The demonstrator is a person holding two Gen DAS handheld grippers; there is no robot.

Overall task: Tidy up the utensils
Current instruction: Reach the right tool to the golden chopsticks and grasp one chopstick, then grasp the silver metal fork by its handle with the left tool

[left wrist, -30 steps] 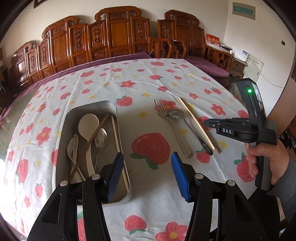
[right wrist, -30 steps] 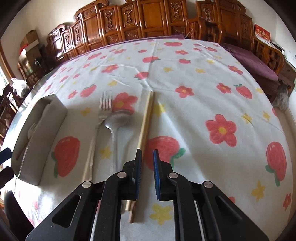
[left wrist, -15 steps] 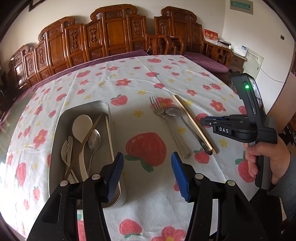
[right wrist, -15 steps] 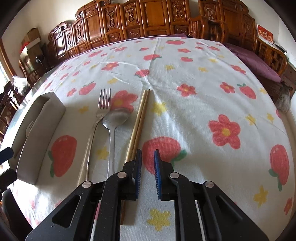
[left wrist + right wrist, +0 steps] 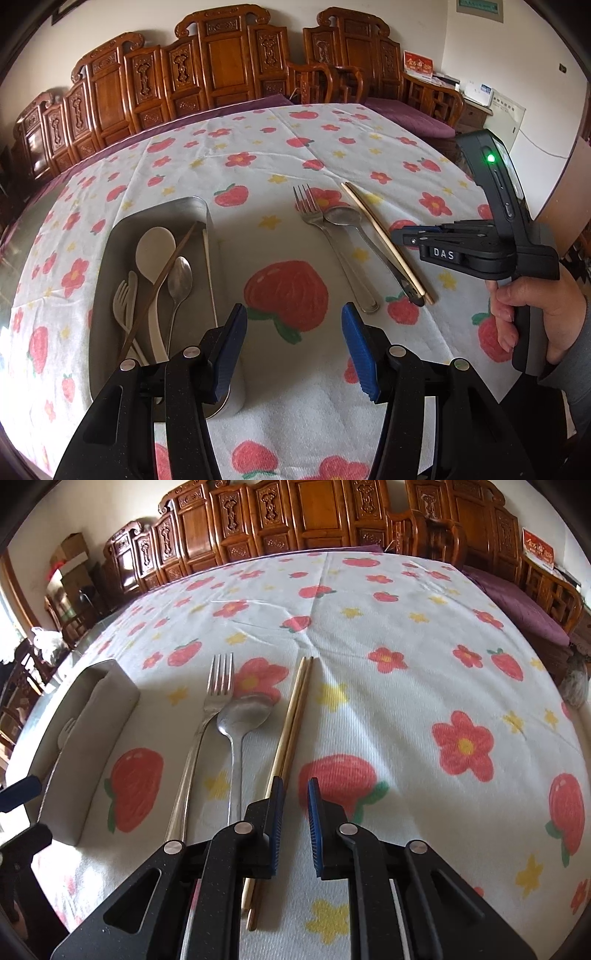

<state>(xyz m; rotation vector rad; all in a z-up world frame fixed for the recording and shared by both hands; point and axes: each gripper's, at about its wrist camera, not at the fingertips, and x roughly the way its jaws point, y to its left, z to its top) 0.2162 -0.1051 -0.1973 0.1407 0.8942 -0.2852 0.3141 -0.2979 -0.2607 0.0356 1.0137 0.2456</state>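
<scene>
A metal fork (image 5: 199,734), a metal spoon (image 5: 240,716) and a pair of wooden chopsticks (image 5: 295,709) lie side by side on the strawberry tablecloth. My right gripper (image 5: 295,805) hovers low over the chopsticks' near end. Its jaws stand a narrow gap apart with nothing between them, and the chopsticks pass under the left finger. From the left wrist view the same fork (image 5: 332,251), spoon (image 5: 354,229) and chopsticks (image 5: 380,236) lie right of the metal tray (image 5: 107,295). My left gripper (image 5: 293,332) is open and empty above bare cloth beside the tray's near right corner.
The tray holds a white spoon (image 5: 153,254), a metal spoon (image 5: 180,277), a white fork (image 5: 123,299) and two single chopsticks. A hand (image 5: 535,317) holds the right gripper (image 5: 397,236) at the table's right edge. Carved wooden chairs line the far side.
Both views have drifted slightly. The utensils lie where they were, and neither gripper has taken hold of anything.
</scene>
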